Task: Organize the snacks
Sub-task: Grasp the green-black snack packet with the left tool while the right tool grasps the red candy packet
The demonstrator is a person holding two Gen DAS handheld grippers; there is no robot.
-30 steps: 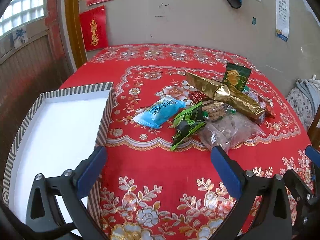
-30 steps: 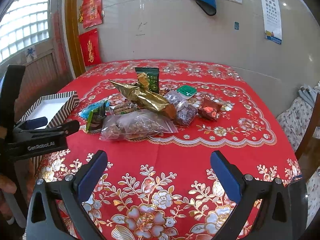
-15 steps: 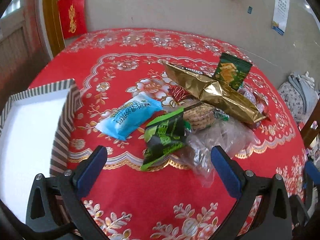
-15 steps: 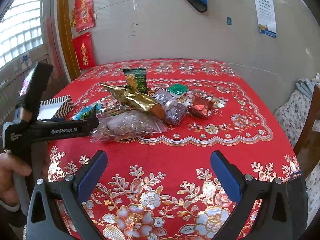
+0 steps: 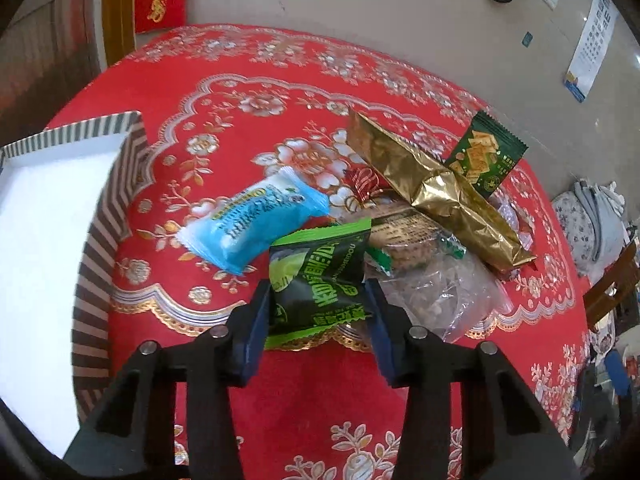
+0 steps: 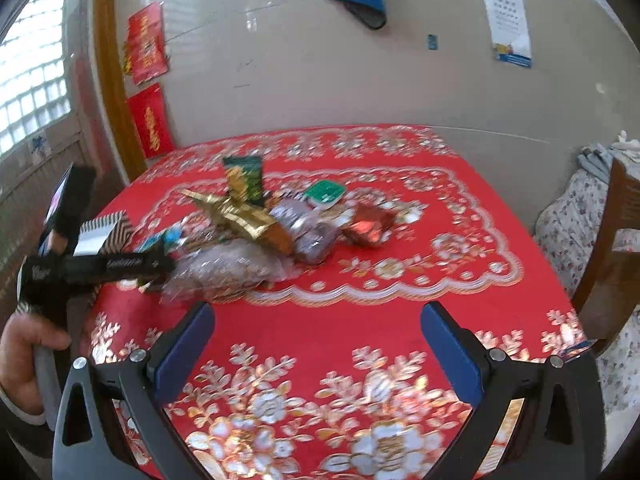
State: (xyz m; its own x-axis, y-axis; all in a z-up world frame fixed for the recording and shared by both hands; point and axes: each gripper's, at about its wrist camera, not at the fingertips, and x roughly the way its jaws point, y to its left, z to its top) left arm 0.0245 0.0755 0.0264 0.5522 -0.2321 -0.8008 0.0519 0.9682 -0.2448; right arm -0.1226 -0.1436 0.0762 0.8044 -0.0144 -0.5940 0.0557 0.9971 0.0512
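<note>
- The left claw (image 5: 318, 308) is closing on the glossy green-and-black snack packet (image 5: 320, 284) near the bench's (image 5: 320, 408) front edge; its blue pads flank the crinkled wrapper, apparently touching.
- The packet's lower corners are hidden behind the pads.
- The right claw (image 6: 316, 344) stands wide, holding nothing.
- The striped box (image 5: 108, 208) is cut off at left.

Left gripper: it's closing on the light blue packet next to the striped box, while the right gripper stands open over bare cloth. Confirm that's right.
Not quite. The left gripper is closing on the green-and-black packet, as the left wrist view shows; the light blue packet lies untouched beside it, nearer the striped box. The rest holds: the right gripper stands open over bare cloth.
</note>
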